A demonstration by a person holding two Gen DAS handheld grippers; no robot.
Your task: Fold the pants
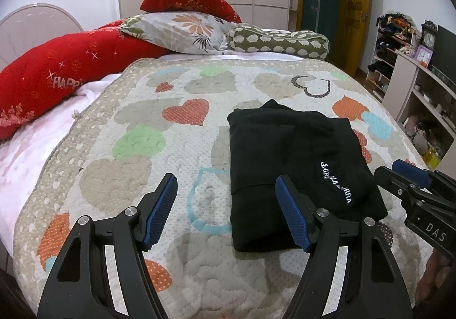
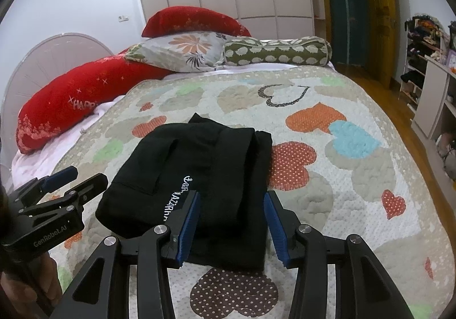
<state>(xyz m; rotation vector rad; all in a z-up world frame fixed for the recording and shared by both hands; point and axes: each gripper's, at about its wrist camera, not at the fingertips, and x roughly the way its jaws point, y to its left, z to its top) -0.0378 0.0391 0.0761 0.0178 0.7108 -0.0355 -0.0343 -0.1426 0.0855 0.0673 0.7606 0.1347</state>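
The black pants [image 1: 287,165] lie folded into a compact rectangle on the heart-patterned quilt [image 1: 136,148], white lettering facing up. My left gripper [image 1: 225,210] is open and empty, hovering just in front of the pants' near left edge. My right gripper [image 2: 232,222] is open and empty above the pants' [image 2: 199,176] near edge, holding nothing. The right gripper also shows at the right edge of the left wrist view [image 1: 404,179]. The left gripper shows at the left of the right wrist view [image 2: 71,179].
Red pillows [image 1: 57,76], a floral pillow [image 1: 182,31] and a green bolster [image 1: 279,41] lie at the head of the bed. White shelves [image 1: 421,91] stand to the right beside wooden floor. The quilt [image 2: 342,165] spreads around the pants.
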